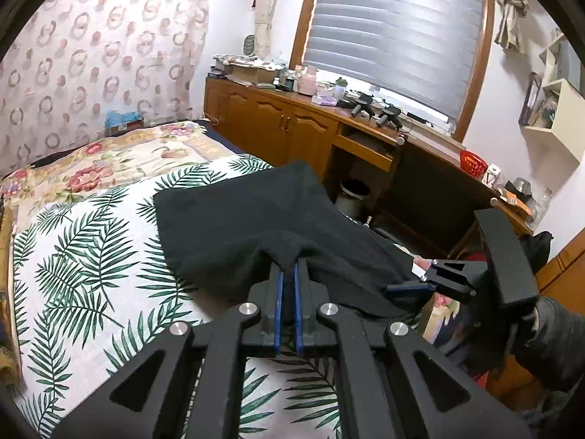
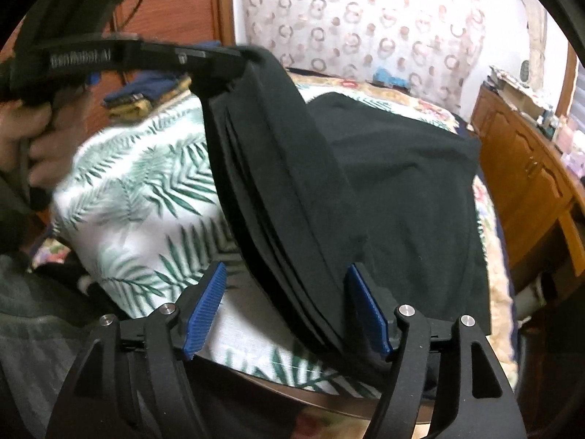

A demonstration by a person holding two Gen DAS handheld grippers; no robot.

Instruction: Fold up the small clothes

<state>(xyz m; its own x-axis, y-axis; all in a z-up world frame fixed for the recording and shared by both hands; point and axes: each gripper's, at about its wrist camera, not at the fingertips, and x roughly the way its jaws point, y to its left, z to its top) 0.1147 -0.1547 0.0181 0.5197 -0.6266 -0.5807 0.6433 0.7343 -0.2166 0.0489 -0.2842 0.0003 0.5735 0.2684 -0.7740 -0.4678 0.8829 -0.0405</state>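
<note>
A black garment (image 1: 234,219) lies on the palm-leaf bedcover (image 1: 91,256). My left gripper (image 1: 289,270) is shut on a bunched edge of it and holds that edge up off the bed. In the right wrist view the left gripper (image 2: 237,55) shows at the top, and the black garment (image 2: 402,183) hangs from it in a steep layered fold. My right gripper (image 2: 287,307) stands open at the near edge. The hanging fold passes between its blue pads (image 2: 204,311), which do not clamp it. From the left wrist, the right gripper (image 1: 416,280) sits at the cloth's right edge.
A floral quilt (image 1: 109,161) covers the far end of the bed. Wooden cabinets (image 1: 278,124) and a cluttered desk run along the right, with a white bin (image 1: 353,197) below. Folded clothes (image 2: 146,95) are stacked on the bed's far left. A person's hand (image 2: 33,135) grips the left handle.
</note>
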